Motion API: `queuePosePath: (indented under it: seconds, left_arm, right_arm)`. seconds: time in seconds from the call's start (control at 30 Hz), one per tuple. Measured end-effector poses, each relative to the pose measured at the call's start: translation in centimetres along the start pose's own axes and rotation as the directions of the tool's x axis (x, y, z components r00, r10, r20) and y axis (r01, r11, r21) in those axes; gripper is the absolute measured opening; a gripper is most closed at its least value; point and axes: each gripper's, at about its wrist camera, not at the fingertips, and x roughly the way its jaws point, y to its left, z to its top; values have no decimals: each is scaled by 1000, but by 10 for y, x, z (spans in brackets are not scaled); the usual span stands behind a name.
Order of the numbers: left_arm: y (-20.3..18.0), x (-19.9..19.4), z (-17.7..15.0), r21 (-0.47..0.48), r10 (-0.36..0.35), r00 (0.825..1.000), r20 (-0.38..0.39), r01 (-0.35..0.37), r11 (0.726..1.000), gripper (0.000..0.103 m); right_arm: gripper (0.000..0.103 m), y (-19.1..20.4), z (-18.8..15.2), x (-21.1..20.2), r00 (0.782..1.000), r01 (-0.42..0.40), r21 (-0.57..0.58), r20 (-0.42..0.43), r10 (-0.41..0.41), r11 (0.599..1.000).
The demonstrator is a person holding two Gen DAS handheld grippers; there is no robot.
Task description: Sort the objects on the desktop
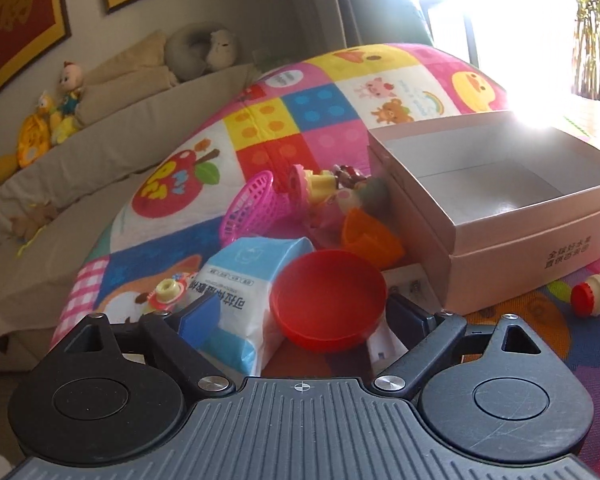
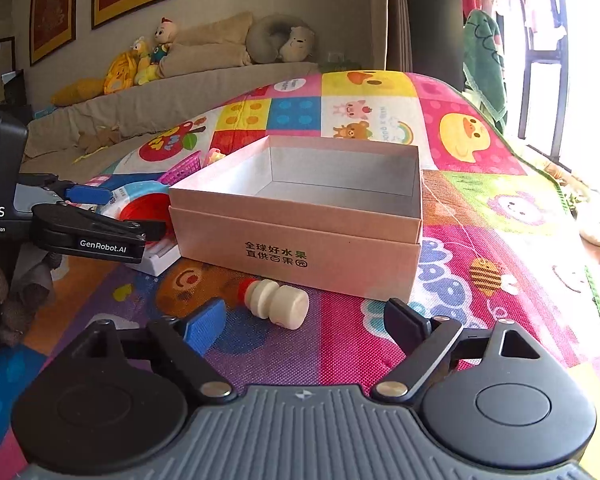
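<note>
The left tongs (image 1: 300, 316) were seen open, with a red bowl (image 1: 328, 300) lying tilted between the spread fingers, the pads not seen pressing on it. A blue-and-white packet (image 1: 240, 292) lay against the bowl's left side, and a pink basket (image 1: 256, 204), an orange cup (image 1: 370, 236) and small toy figures (image 1: 332, 184) were heaped just behind, against the left wall of the open cardboard box (image 2: 296, 236). The box was set near the middle of the colourful play mat (image 2: 480, 208) and was shown empty. The right tongs (image 2: 306, 322) were held open above the mat, gripping nothing. A small cream toy bottle (image 2: 276, 302) with a red cap lay on its side between their fingertips, just before the box's near wall.
</note>
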Motion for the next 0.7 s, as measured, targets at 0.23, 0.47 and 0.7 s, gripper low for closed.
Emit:
queuePosePath:
  seconds: [0.23, 0.47, 0.7]
  left_arm:
    - [-5, -21, -5, -58, -137, 991, -1, 136, 989, 78]
    - [11, 10, 2, -215, -150, 986, -75, 131, 968, 74]
    - [20, 3, 2, -213, 63, 995, -76, -78, 974, 79]
  right_arm:
    - [96, -3, 2, 1, 1000, 10, 11, 6, -10, 1000]
    - [97, -3, 2, 0, 1000, 20, 18, 13, -20, 1000]
    - [98, -4, 1, 0, 1000, 23, 22, 15, -23, 1000]
